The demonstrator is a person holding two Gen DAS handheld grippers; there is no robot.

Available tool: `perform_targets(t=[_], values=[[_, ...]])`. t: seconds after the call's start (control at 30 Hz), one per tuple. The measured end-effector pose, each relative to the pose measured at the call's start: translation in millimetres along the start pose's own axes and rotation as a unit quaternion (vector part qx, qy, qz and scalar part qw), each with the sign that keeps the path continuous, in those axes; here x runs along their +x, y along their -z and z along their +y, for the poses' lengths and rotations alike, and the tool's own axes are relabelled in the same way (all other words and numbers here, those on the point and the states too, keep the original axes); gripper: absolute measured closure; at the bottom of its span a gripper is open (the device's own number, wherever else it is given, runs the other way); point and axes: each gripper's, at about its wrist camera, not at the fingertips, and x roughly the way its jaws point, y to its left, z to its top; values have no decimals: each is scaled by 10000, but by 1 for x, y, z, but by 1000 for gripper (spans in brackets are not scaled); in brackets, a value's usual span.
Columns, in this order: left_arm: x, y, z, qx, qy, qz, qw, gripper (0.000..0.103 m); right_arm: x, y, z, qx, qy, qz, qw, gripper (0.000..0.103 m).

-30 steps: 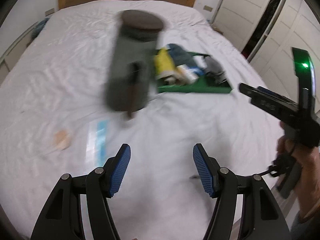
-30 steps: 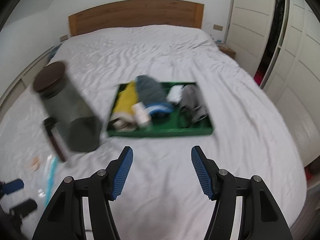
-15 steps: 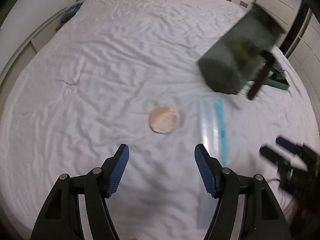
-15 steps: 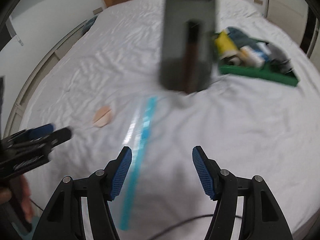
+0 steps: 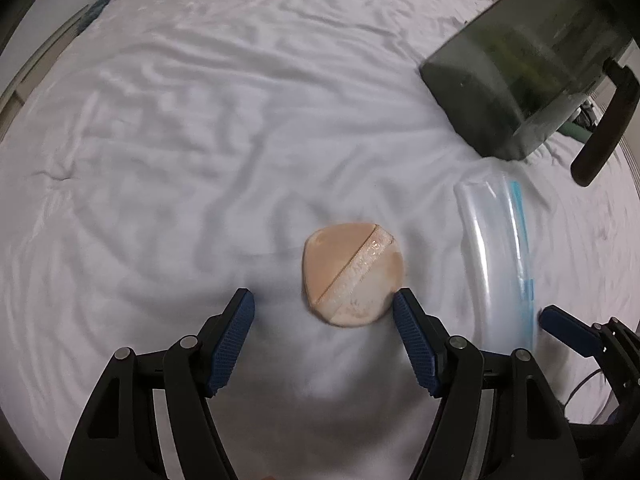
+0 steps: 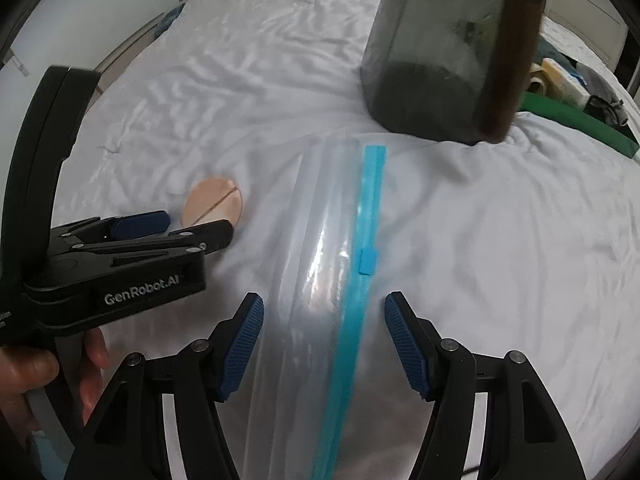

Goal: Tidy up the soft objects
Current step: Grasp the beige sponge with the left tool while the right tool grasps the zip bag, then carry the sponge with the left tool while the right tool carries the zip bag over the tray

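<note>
Puff (image 5: pixel 352 274) beside bag (image 5: pixel 496 256), tongs (image 5: pixel 324 308) gaping

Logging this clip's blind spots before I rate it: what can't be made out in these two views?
- Dark jug: top cut off by the frame edge in both views; motion blur hides its contents.
- Green tray: mostly behind the jug in the right wrist view, so its soft items are unclear.
- Zip bag: near end hidden by the right gripper; whether it is sealed is unclear.
</note>
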Motion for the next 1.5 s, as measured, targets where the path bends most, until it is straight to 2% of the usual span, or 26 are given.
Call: perform_targets(t=[0.33, 0.5, 0.6, 0.63, 0.7, 0.77, 0.83, 0.93, 0.97, 1.23, 1.5], values=[[16, -20, -3, 180, 215, 66, 9996, 37, 51, -28, 10, -124, 24, 165, 9998, 41], [19, -24, -5, 167, 288, 92, 9994, 37, 58, -34, 7, -156, -19, 237, 9996, 61], [19, -26, -6, 196, 229, 96, 9995, 37, 60, -36, 3, -149, -86, 295, 9994, 65], [20, -26, -8, 179, 216, 85, 9996, 40, 58, -36, 1, -144, -113, 304, 9994, 67], [20, -26, -11, 122, 201, 67, 9997, 47, 58, -36, -2, -126, -170, 302, 9993, 79], [18, -22, -14, 105, 211, 42, 9997, 59, 58, -37, -6, -56, -283, 303, 9991, 89], [16, -22, -16, 101, 198, 17, 9998, 60, 57, -37, -9, -85, -360, 286, 9989, 93], [11, -22, -13, 65, 272, 13, 9996, 93, 54, -37, -11, -178, -406, 244, 9987, 95], [6, -21, -12, 44, 273, -3, 9996, 96, 53, -37, -12, -197, -421, 225, 9987, 95], [-23, -14, -22, 105, 135, -130, 9998, 97, 35, -35, -22, -266, -738, 148, 9968, 96], [-55, 2, -52, 208, 229, -158, 9994, 97, -3, -27, -46, -354, -870, 157, 9955, 96]])
